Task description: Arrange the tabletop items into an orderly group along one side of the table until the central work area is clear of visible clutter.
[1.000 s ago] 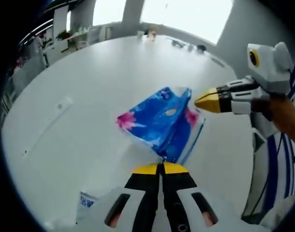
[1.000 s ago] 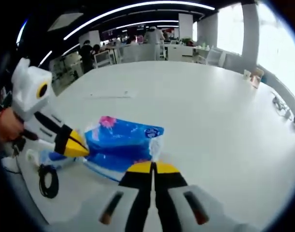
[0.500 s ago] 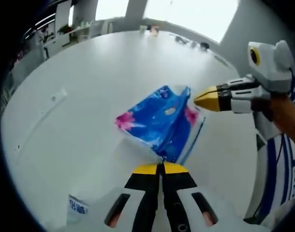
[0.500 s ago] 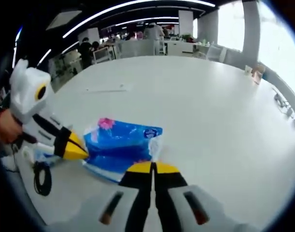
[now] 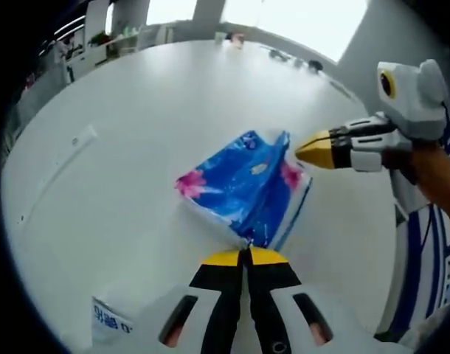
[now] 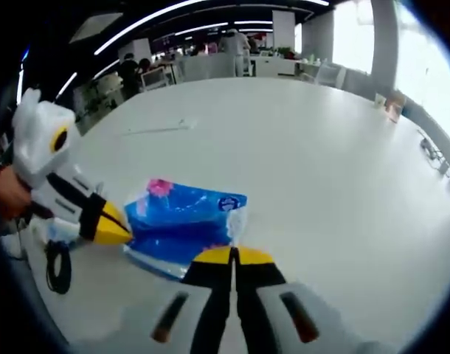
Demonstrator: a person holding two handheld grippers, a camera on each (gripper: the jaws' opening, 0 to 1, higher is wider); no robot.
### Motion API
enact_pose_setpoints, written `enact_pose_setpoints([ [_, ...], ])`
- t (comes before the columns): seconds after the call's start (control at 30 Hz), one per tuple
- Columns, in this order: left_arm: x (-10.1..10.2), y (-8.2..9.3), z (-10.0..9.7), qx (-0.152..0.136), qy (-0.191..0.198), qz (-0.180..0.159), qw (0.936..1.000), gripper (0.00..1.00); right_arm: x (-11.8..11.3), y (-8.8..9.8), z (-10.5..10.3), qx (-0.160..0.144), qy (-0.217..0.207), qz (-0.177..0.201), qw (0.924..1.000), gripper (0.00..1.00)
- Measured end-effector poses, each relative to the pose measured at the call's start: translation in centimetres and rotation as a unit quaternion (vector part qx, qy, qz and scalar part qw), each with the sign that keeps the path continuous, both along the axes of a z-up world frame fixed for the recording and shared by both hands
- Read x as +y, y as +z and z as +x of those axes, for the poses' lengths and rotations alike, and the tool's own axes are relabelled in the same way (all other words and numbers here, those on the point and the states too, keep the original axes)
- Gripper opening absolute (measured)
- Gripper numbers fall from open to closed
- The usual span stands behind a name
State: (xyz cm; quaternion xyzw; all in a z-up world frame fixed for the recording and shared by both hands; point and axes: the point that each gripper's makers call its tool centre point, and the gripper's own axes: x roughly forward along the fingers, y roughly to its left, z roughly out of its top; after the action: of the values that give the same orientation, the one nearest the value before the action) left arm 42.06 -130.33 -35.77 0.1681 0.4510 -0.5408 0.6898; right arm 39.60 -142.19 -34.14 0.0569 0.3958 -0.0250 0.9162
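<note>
**A:** Where is the tissue pack?

**B:** The blue tissue pack point(image 5: 246, 186) with pink flowers lies on the white table point(image 5: 136, 133), between the two grippers. In the left gripper view it sits just beyond the left gripper point(image 5: 246, 257), one corner of its plastic wrap reaching the yellow tips. In the right gripper view the same pack point(image 6: 184, 221) lies just ahead and to the left of the right gripper point(image 6: 230, 256).

**A:** Are the tongs gripping it?

**B:** The left gripper's jaws are pressed together, and the corner of the wrap meets them right at the tips, but I cannot tell whether the plastic is pinched between them or only touching. The right gripper's jaws are likewise closed tight; the edge of the pack is at or just under the tips, and again a hold cannot be confirmed.

**A:** Do the grippers see each other?

**B:** Yes. In the left gripper view the right gripper point(image 5: 316, 150) comes in from the right, its yellow tip close beside the pack's far corner, with a hand point(image 5: 435, 173) behind it. In the right gripper view the left gripper point(image 6: 112, 228) enters from the left, its tip at the pack's near-left edge.

**A:** Anything else on the table?

**B:** A coiled black cable point(image 6: 56, 267) near the left edge in the right gripper view, a small white packet point(image 5: 111, 318) with blue print by the left gripper's body, and small items point(image 5: 284, 56) at the far rim, too small to identify
</note>
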Motion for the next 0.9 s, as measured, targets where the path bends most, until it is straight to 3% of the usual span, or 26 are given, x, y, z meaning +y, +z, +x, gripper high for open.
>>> enact_pose_setpoints([
  [0.57,-0.25,-0.51,-0.46,-0.006,-0.009,-0.003,0.9999,0.00,-0.36,-0.82,-0.07,0.001,0.005,-0.005,1.0000,0.00],
  [0.9,-0.20,-0.65,-0.33,-0.013,-0.012,-0.001,0.9998,0.07,-0.34,-0.75,-0.10,-0.007,0.011,-0.008,0.9999,0.01],
])
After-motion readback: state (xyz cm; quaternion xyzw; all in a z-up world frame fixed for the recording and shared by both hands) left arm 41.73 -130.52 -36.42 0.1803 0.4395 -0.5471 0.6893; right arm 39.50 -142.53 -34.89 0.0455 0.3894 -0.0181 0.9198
